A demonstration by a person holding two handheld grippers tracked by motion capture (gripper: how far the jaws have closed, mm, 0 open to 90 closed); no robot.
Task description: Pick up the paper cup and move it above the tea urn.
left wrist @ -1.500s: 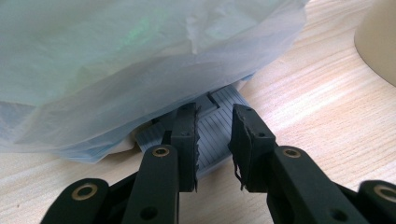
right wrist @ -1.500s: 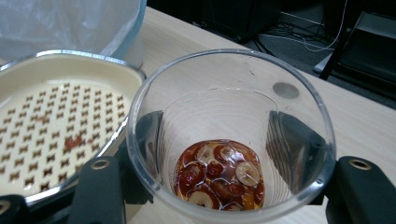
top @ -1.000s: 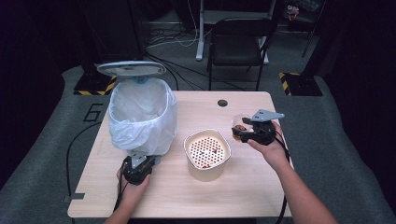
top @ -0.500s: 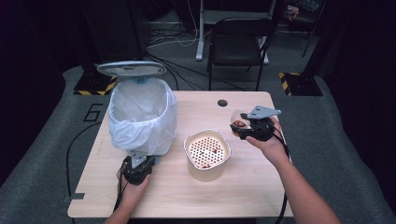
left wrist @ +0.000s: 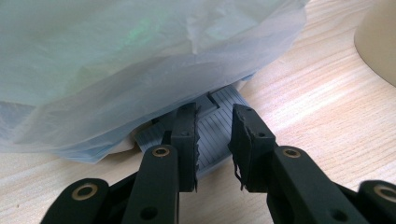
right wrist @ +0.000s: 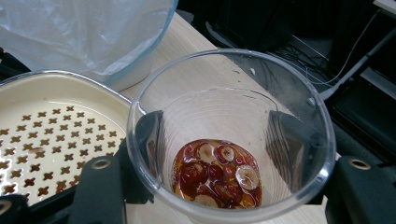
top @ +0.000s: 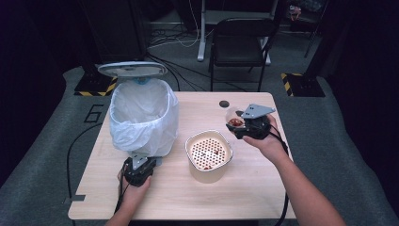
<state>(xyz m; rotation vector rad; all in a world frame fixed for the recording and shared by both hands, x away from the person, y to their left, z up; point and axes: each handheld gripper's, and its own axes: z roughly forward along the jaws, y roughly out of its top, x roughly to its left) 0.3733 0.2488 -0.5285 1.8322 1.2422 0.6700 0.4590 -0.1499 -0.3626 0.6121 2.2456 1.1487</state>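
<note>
— While the right gripper (top: pixel 236 126) is clasping the clear cup (right wrist: pixel 231 140) of red fruit slices beside the strainer basin (top: pixel 208 151), what's the left doing?
— The left gripper (top: pixel 139 165) is clamping the bin's pedal (left wrist: pixel 215 135), jaws pinching it.

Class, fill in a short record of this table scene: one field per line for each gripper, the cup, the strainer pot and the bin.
left gripper: shut on the bin's grey pedal
right gripper: shut on clear plastic cup
cup contents: red-brown fruit slices in liquid
strainer pot: cream, perforated insert, mid-table
bin: white liner, lid raised
</note>
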